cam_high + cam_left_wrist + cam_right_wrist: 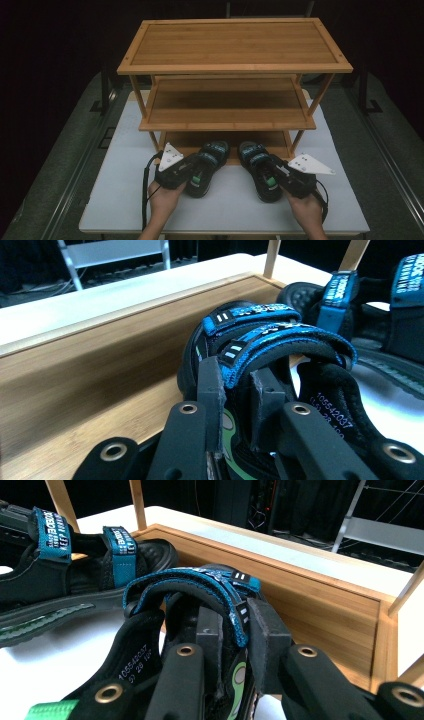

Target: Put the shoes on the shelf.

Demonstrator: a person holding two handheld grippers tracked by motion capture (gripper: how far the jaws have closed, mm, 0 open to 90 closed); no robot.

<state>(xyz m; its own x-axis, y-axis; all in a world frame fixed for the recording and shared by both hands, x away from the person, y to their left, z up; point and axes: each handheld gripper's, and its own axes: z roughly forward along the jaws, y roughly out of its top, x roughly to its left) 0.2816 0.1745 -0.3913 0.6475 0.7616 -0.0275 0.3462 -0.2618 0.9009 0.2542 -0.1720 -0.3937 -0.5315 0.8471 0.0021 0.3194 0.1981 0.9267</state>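
Hiding sandal (206, 167) heels: grippers (192, 172), hands.

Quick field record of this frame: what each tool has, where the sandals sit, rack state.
left tool: shut on left sandal, jaws pinching its outer side wall near the blue strap
right tool: shut on right sandal, same kind of grip on its side wall
sandals: black with blue straps, side by side, toes at the rack's bottom shelf, heels over the white table
rack: three-tier wooden shelf, upper two tiers bare
hands: one on each tool, at the table's near edge
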